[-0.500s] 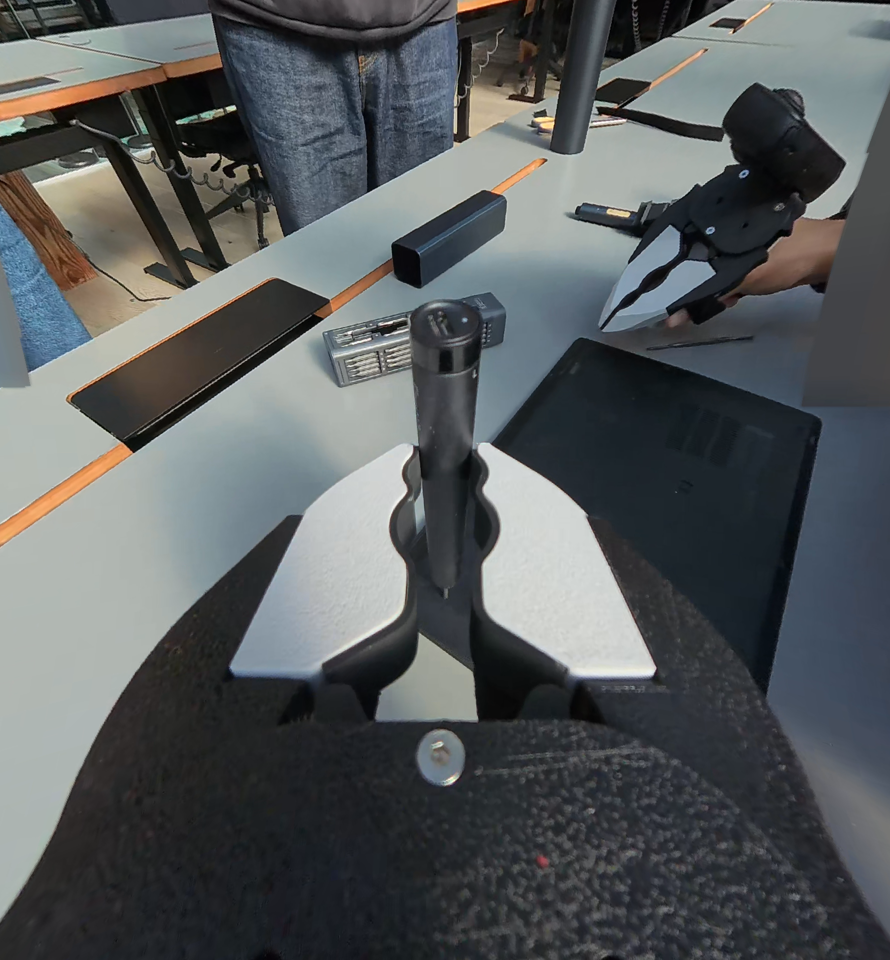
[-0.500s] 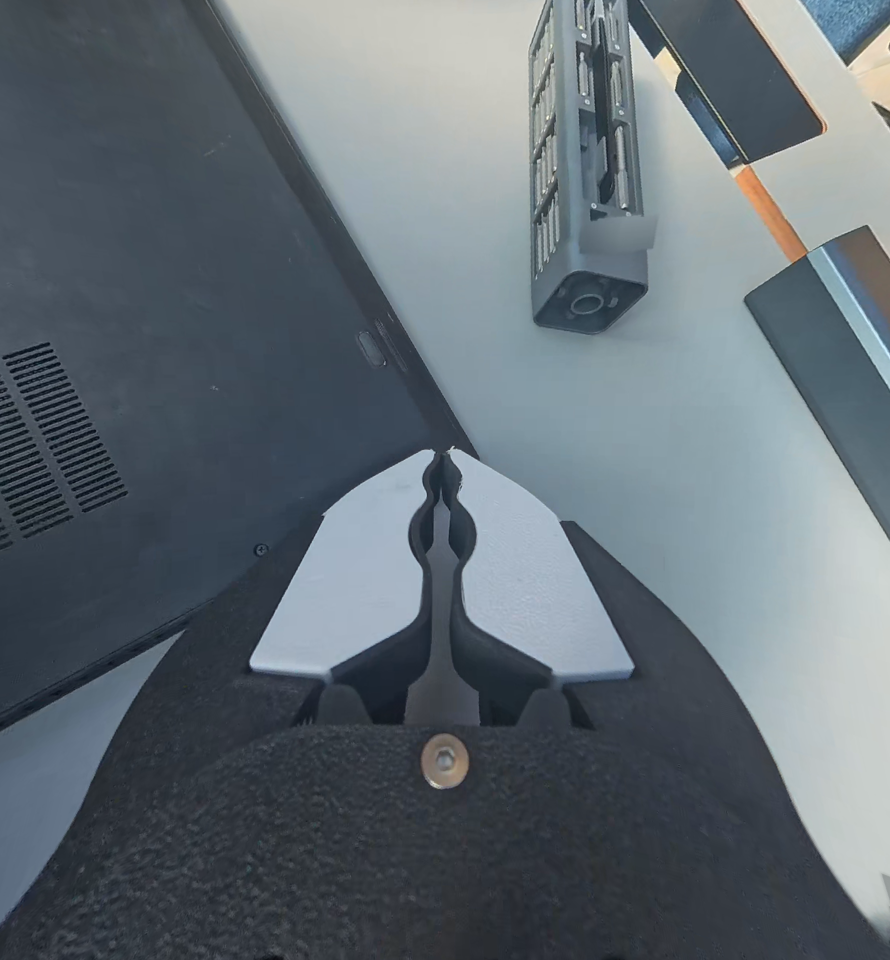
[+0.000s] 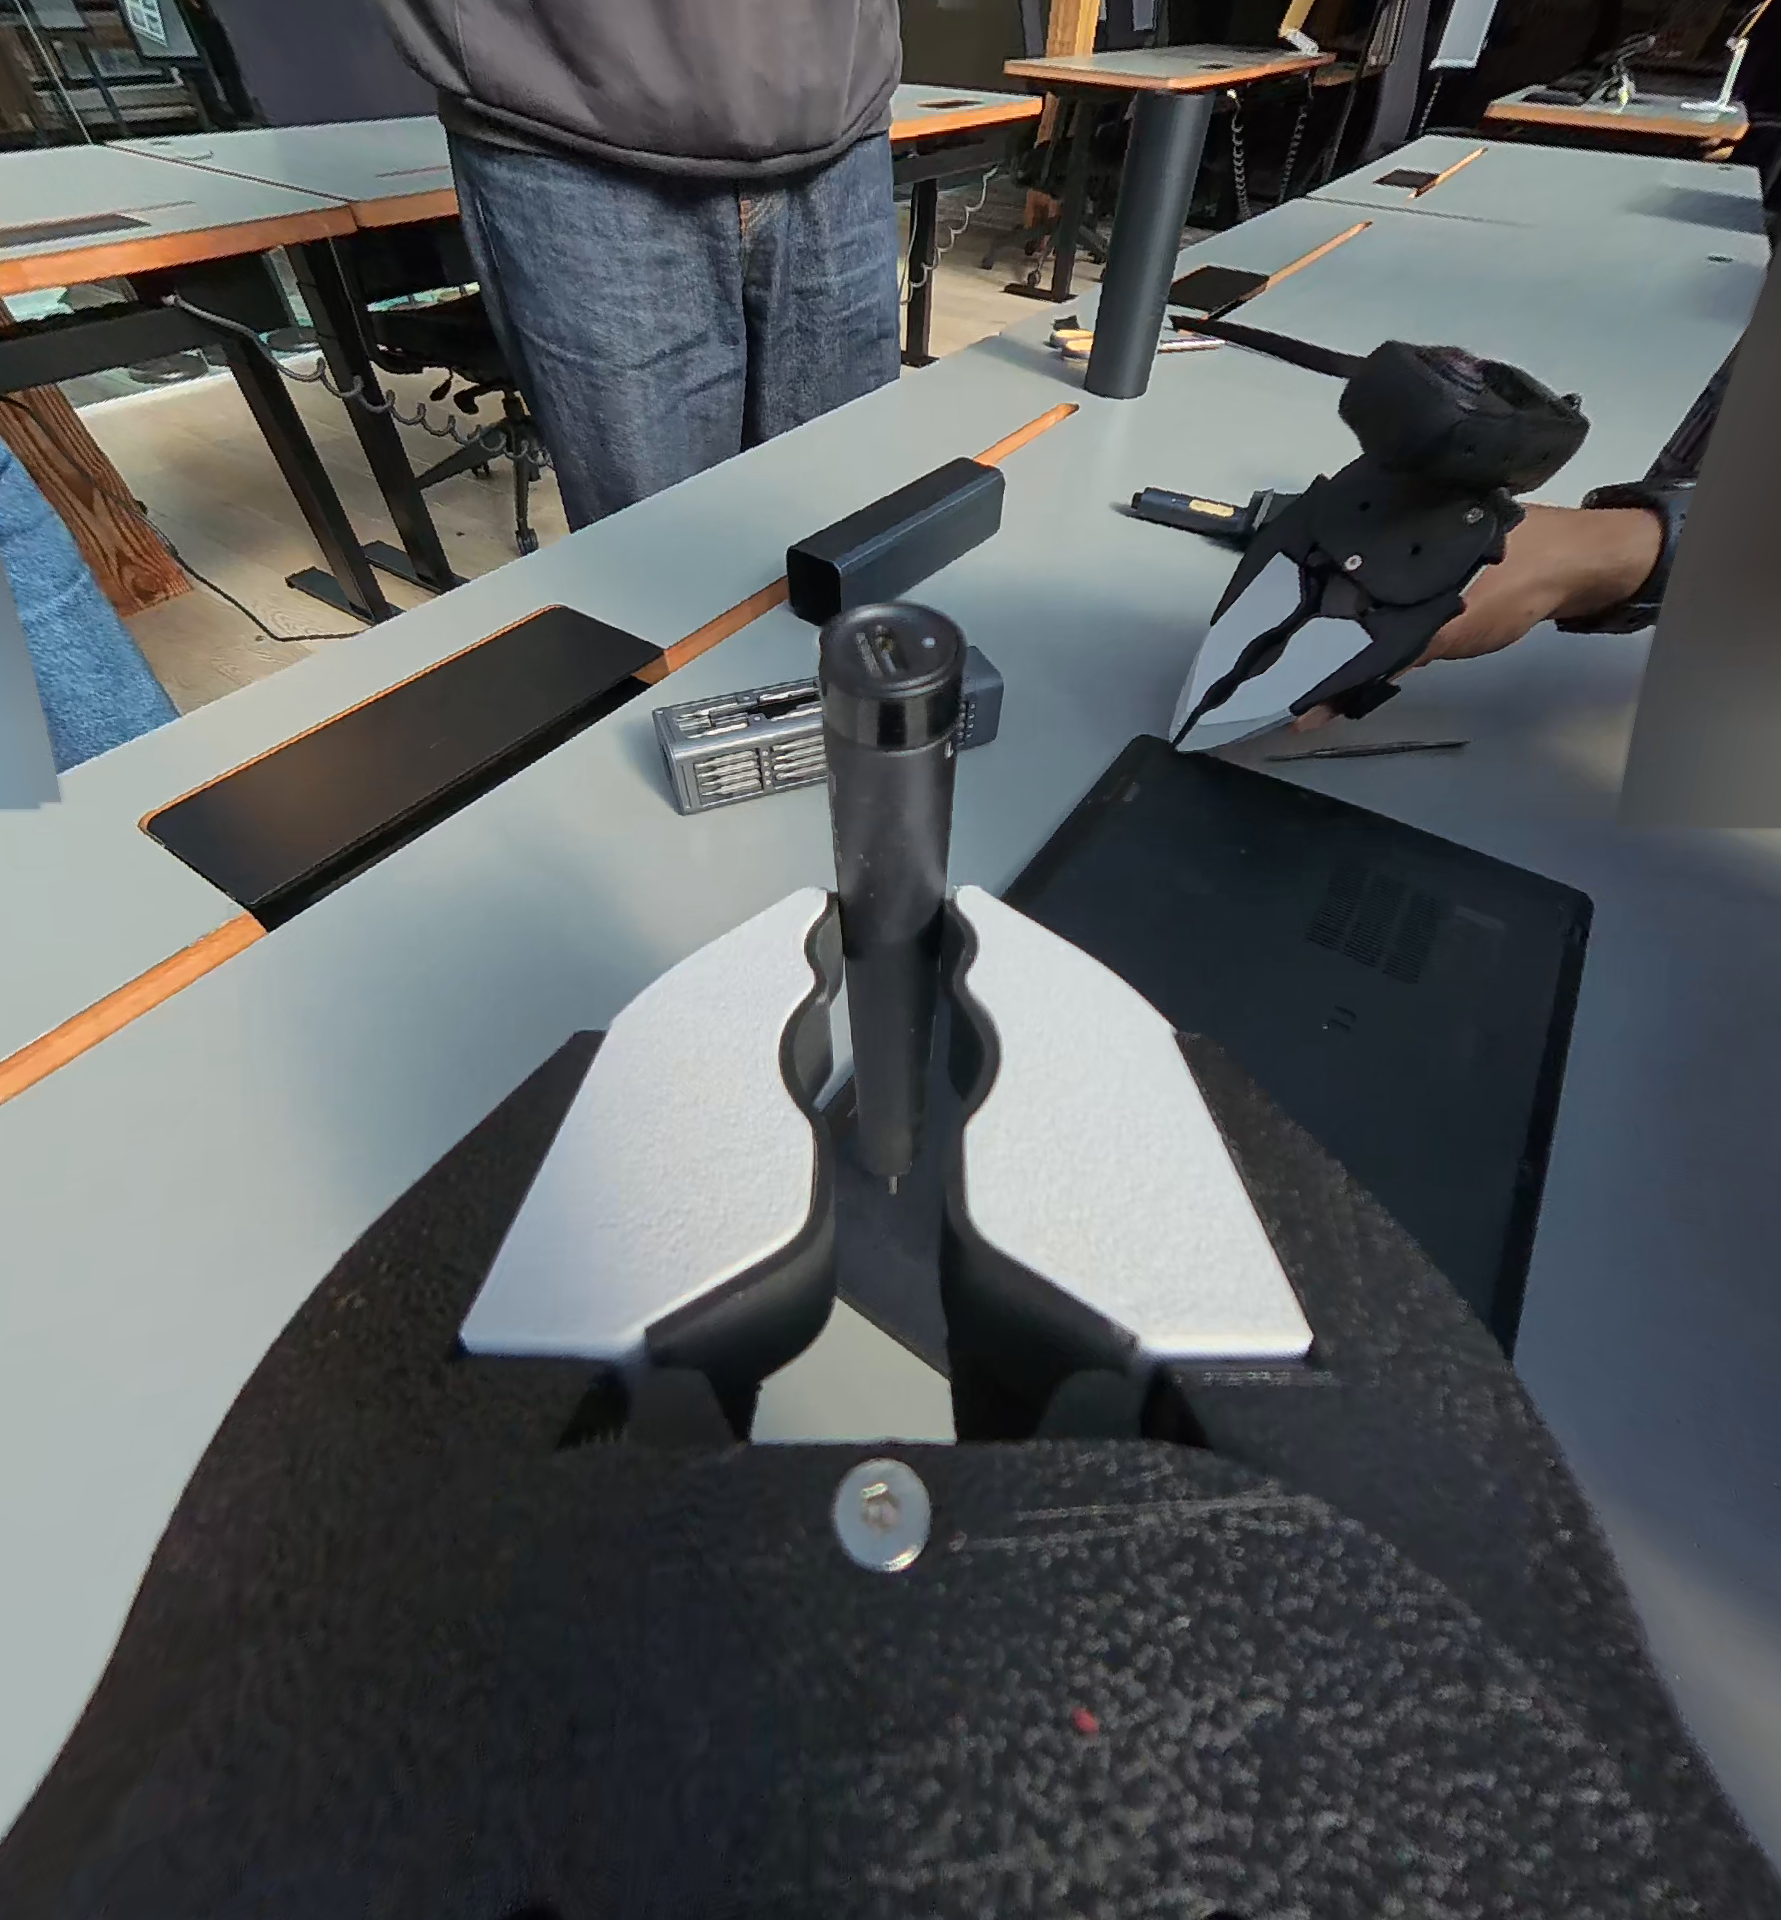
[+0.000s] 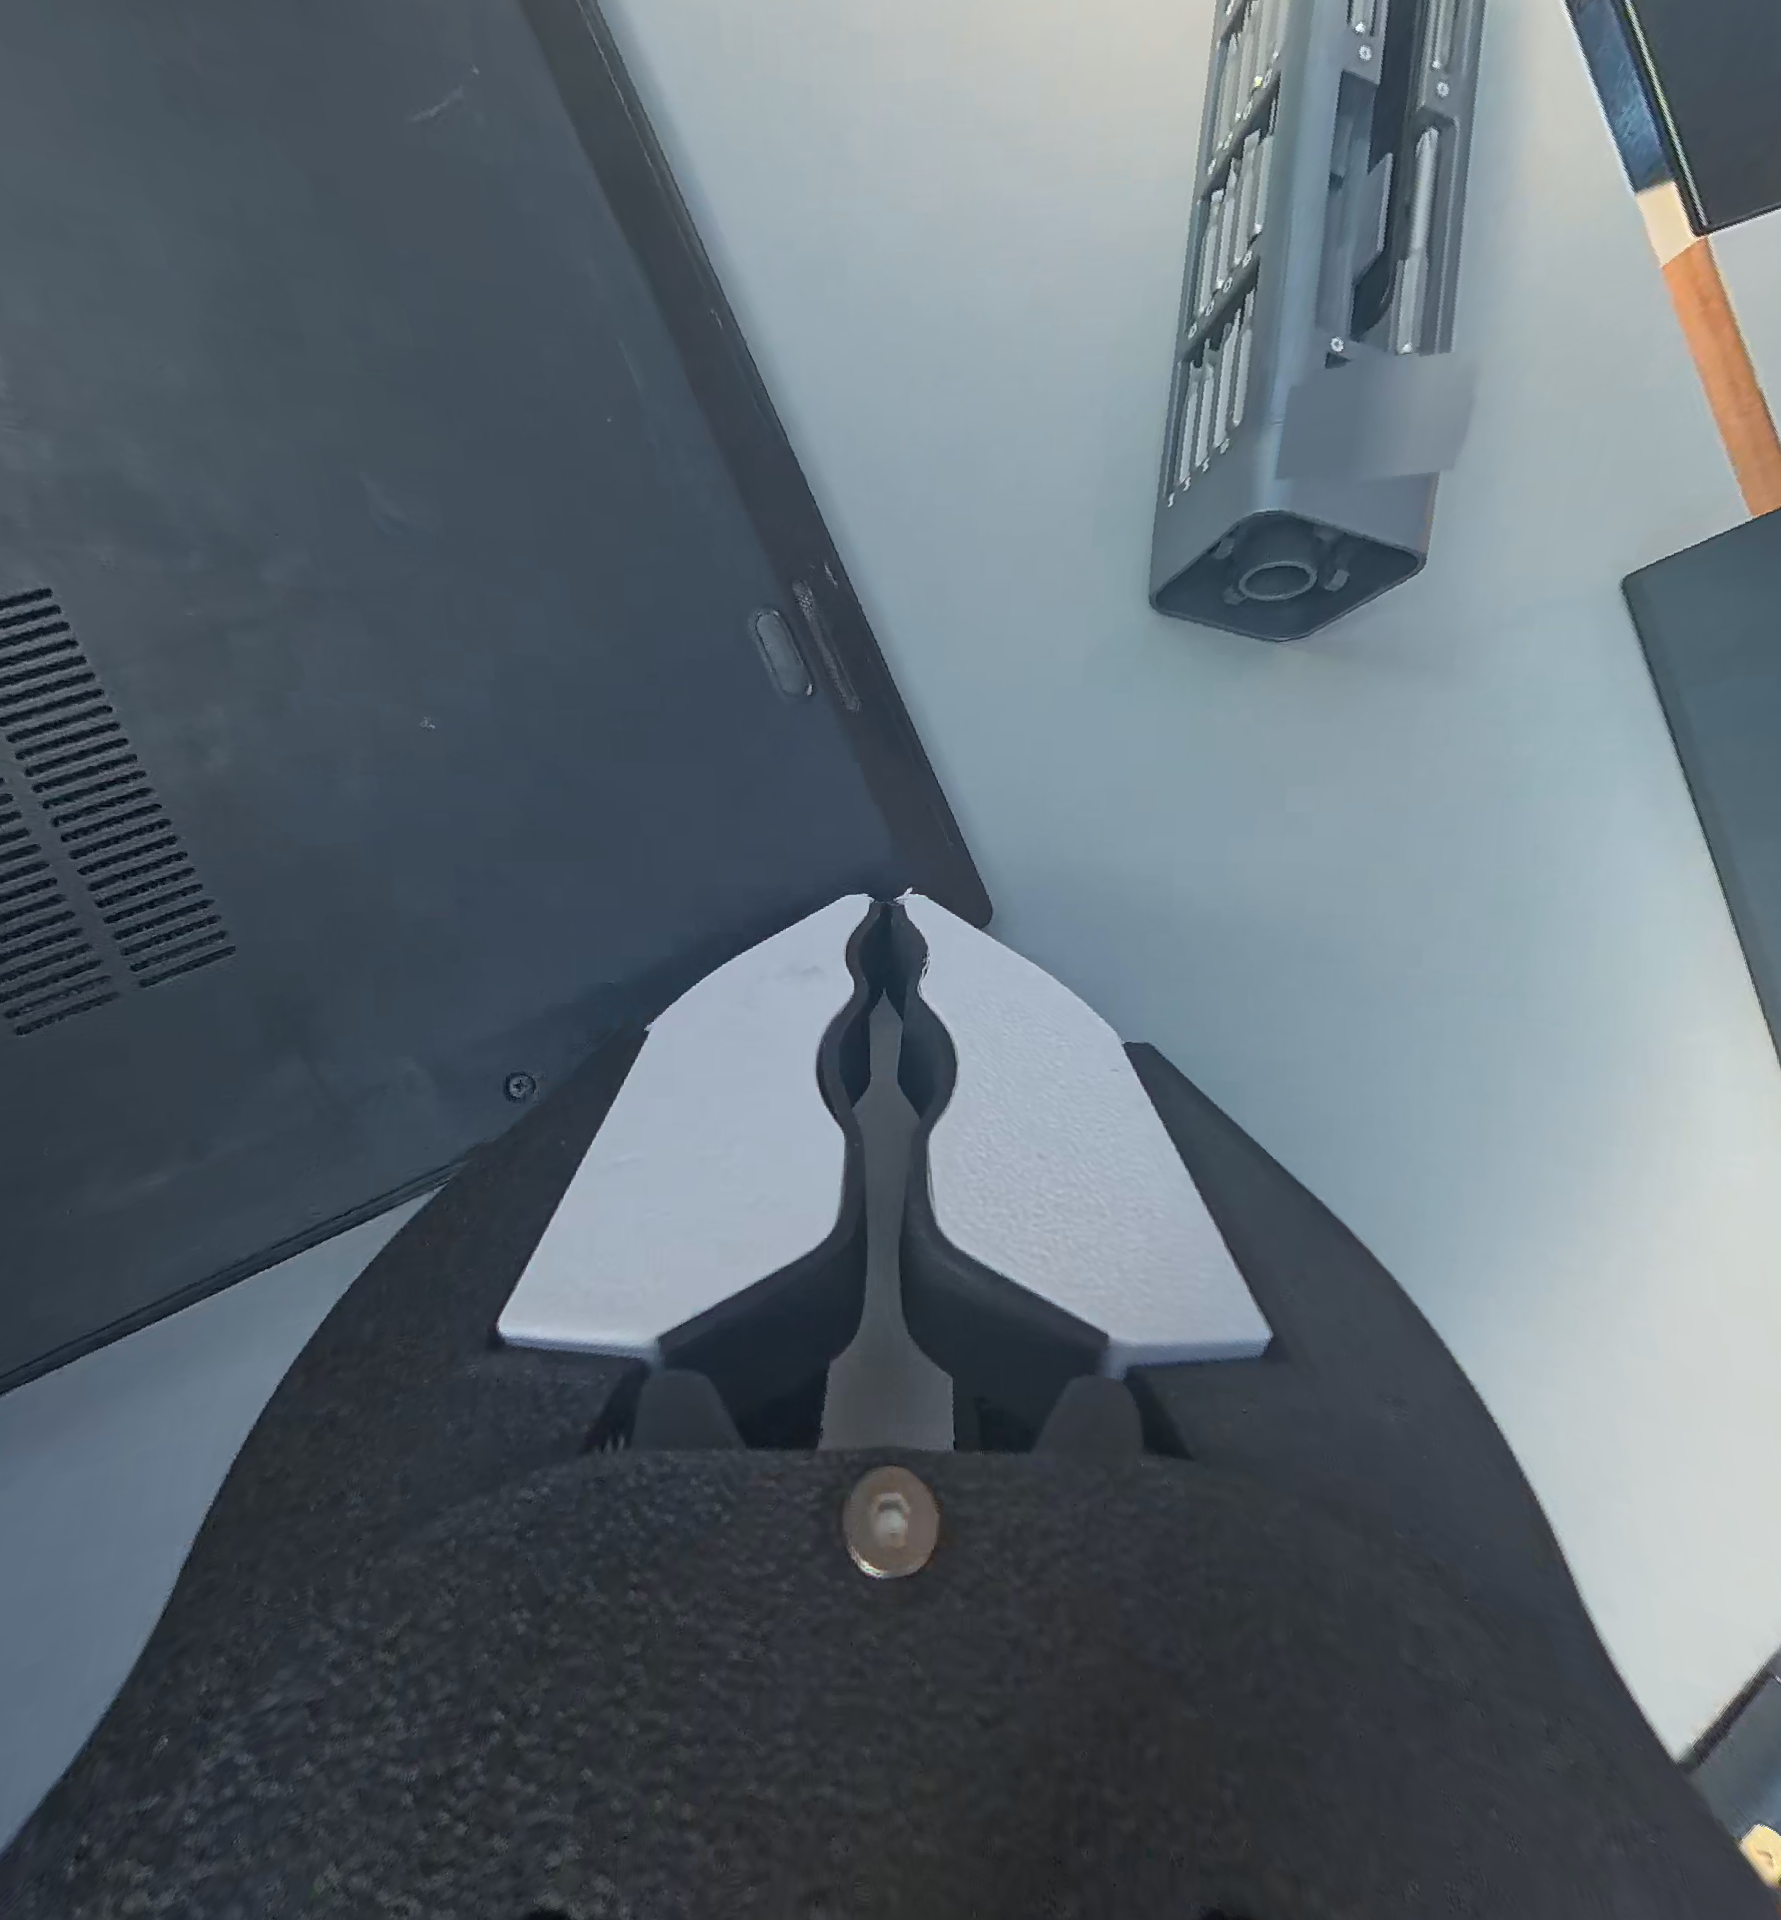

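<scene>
Left tongs [image 3: 888,920]: I clamp the black screwdriver [image 3: 891,831] upright, frame centre.
Right tongs [image 4: 888,914]: mine pinched together, empty, tips at the laptop [image 4: 346,520] corner.

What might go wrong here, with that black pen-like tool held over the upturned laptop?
The left claw grips the electric screwdriver low on its body, so the tall top could tilt or slip. Its bit hangs over the laptop and might scratch it. The shut right claw at the laptop's corner could nudge it.

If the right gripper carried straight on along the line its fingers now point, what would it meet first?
Most likely the corner of the upturned black laptop: the shut right gripper has its tips right at that corner, though whether they already touch is unclear.
</scene>
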`<state>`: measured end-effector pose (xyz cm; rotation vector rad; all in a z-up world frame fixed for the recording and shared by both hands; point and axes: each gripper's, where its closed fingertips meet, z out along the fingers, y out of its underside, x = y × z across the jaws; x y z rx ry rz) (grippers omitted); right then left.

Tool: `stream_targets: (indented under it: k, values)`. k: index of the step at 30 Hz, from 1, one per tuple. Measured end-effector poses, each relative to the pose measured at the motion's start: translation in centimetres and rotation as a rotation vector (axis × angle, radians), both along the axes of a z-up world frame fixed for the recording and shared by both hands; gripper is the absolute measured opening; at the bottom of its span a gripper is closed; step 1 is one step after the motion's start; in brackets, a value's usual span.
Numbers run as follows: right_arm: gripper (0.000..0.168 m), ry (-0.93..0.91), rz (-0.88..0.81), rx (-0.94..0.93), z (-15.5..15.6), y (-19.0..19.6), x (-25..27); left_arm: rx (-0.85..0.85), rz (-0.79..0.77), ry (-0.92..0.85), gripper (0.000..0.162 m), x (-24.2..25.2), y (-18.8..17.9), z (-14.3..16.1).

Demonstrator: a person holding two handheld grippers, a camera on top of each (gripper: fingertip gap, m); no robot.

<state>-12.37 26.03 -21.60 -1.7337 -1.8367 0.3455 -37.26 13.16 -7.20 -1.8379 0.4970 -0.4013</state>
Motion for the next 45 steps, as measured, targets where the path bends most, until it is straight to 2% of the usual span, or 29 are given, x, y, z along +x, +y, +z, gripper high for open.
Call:
stream_targets:
  k: [2, 4, 6, 10, 13, 23, 26, 29, 32, 35, 38, 45]
  values:
    - [0.000, -0.024, 0.013, 0.042, 0.0, 0.2, 0.5, 0.009, 0.001, 0.000, 0.018, 0.0, -0.1, 0.5]
    - [0.000, 0.112, 0.009, -0.036, 2.0, -1.6, 0.2, 0.021, 0.011, 0.017, 0.017, -0.1, -0.6, 1.0]
    - [0.000, 0.167, 0.034, -0.116, 3.4, -4.0, 0.7, 0.027, 0.018, 0.028, 0.017, 0.0, -1.4, 1.4]
    - [0.000, 0.079, 0.085, -0.159, 1.6, -8.4, 3.0, 0.038, 0.031, 0.023, 0.017, 0.0, -3.2, 2.1]
    - [0.000, 0.052, 0.085, -0.168, 0.4, -10.0, 3.8, 0.056, 0.035, 0.019, 0.017, 0.4, -4.5, 2.8]
    - [0.000, 0.026, 0.058, -0.069, 0.4, -10.2, 4.0, 0.071, 0.069, 0.044, 0.017, 1.1, -8.3, 3.9]
    - [0.000, 0.155, 0.081, -0.218, 2.3, -13.9, 2.9, 0.077, 0.098, 0.040, 0.017, 1.0, -9.9, 4.3]
    - [0.000, 0.106, 0.156, -0.178, 2.1, -17.0, 2.5, 0.074, 0.120, 0.022, 0.017, 0.8, -11.7, 4.4]
    - [0.000, 0.066, 0.193, -0.163, 1.3, -18.4, 1.9, 0.076, 0.139, 0.004, 0.017, 0.6, -13.1, 4.4]
    - [0.000, 0.044, 0.198, -0.137, 1.1, -18.6, 1.9, 0.075, 0.158, -0.001, 0.017, 0.3, -14.4, 4.2]
    - [0.000, -0.033, 0.236, -0.033, 0.4, -18.8, 2.2, 0.075, 0.176, -0.002, 0.017, -0.1, -15.7, 4.2]
    - [0.000, -0.145, 0.224, -0.032, 0.2, -19.2, 2.3, 0.094, 0.190, -0.019, 0.017, -0.9, -17.8, 4.0]
